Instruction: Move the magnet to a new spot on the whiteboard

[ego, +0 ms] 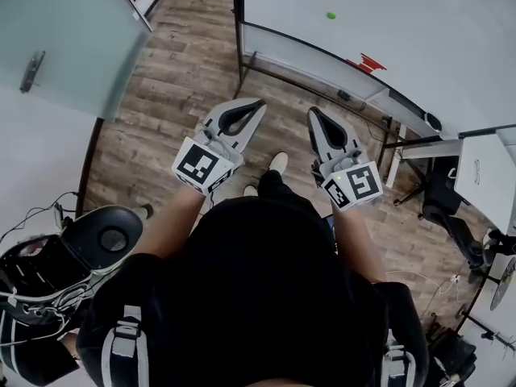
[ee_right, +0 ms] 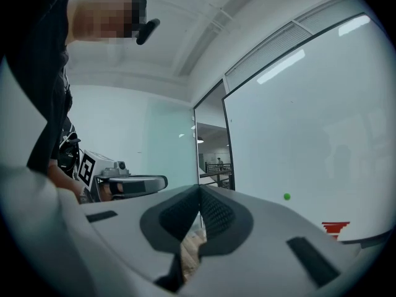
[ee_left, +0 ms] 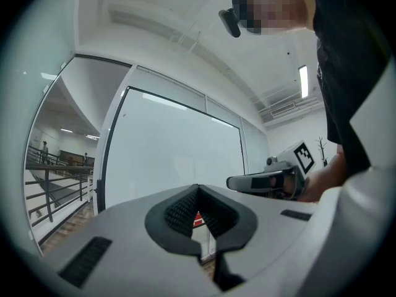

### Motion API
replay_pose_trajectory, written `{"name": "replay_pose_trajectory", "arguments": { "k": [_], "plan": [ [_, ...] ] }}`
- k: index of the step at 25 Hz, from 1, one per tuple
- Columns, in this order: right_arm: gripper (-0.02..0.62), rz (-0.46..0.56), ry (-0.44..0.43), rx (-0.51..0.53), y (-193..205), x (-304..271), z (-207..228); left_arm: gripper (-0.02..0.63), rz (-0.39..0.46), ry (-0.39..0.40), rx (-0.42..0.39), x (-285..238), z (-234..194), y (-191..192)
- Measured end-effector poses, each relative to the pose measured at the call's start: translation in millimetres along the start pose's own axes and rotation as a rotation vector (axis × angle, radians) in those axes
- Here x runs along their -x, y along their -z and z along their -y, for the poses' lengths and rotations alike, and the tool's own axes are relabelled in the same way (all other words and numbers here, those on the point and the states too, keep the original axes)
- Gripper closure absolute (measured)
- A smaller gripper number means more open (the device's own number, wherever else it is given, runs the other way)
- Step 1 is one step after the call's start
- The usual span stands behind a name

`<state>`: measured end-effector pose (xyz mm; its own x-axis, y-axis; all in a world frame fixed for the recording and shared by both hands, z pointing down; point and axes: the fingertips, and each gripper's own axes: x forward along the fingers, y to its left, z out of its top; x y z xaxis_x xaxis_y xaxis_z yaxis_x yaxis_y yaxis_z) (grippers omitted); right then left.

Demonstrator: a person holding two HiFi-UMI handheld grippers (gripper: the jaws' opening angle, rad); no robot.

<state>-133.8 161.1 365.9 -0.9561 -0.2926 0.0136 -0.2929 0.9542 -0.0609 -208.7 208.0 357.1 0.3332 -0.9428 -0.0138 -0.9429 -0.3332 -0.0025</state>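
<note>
Glass of a frosted door (ego: 68, 31) fills the upper left of the head view, with a metal handle (ego: 31, 71) near its left edge. Below it, at lower left, sits a dark rounded device (ego: 105, 236) trailing cables. Brown wood floor (ego: 173, 87) runs across the middle.

Left of centre, the left gripper (ego: 260, 103) is held out level over the floor. In its own view the jaws are clenched tip to tip with nothing between them. Just right of it, apart from it, the right gripper (ego: 313, 113) is held the same way, and its jaws are likewise pressed together and empty.

The whiteboard (ego: 419, 22) takes up the upper right. The green magnet (ego: 330, 15) sits on its surface near the top of the frame, well apart from both grippers. In the right gripper view it shows as a small dot at lower right. A small red object (ego: 367, 61) lies near the board's lower edge. A black office chair (ego: 447, 204) stands at the right edge.
</note>
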Motion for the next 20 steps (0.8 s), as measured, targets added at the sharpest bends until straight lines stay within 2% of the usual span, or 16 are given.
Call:
{"name": "replay_pose_trajectory", "arguments": {
  "k": [9,20],
  "plan": [
    [0.594,0.014,-0.017,-0.010,3.5,-31.3,41.2,0.604,0.012,-0.014,0.006,-38.7,-33.1,4.8],
    [0.594,0.008,0.003,-0.021,6.4,-70.3,129.3,0.604,-0.009,-0.005,0.017,-122.9,-73.7,11.0]
  ]
}}
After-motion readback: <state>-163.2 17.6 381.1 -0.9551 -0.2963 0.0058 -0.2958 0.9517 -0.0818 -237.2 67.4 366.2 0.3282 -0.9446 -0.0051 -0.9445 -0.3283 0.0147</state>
